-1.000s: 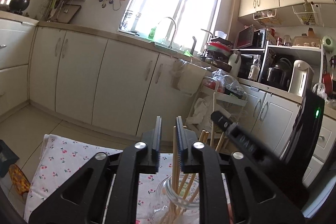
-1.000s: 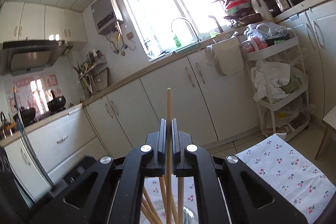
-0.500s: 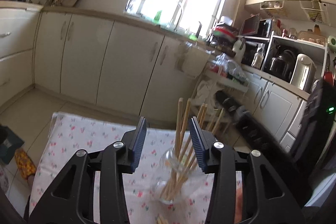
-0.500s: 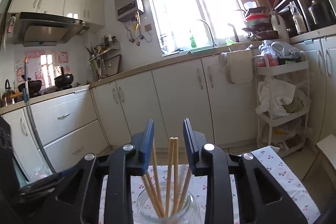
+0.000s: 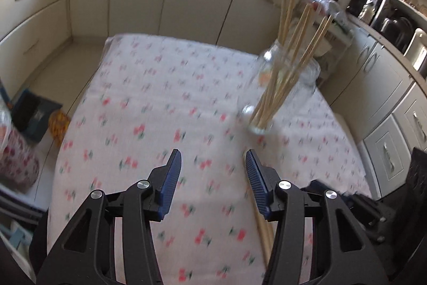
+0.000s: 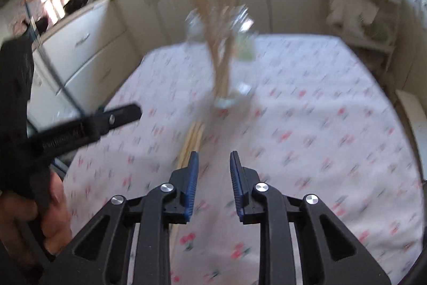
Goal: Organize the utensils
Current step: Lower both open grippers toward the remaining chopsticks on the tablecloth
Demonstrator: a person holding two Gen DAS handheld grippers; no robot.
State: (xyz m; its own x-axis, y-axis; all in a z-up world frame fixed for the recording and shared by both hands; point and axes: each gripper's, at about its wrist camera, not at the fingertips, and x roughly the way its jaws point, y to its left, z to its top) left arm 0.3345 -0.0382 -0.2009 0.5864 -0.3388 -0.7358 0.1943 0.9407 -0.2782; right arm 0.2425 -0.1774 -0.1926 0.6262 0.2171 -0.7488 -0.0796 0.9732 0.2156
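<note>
Nearest, the left tool [image 5: 210, 172] has just been widening, nothing between its jaws. The right tool [image 6: 212, 172] has just narrowed, gapped and empty. Loose chopsticks [image 6: 192, 135] lie on the cherry-print surface [image 5: 149, 98] beside them. Farther off, a glass jar [image 5: 283, 87] holds upright chopsticks [image 5: 299, 28].

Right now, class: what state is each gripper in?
Left gripper: open, jaws just opened, nothing between them.
Right gripper: open, jaws just narrowed, holding nothing.
</note>
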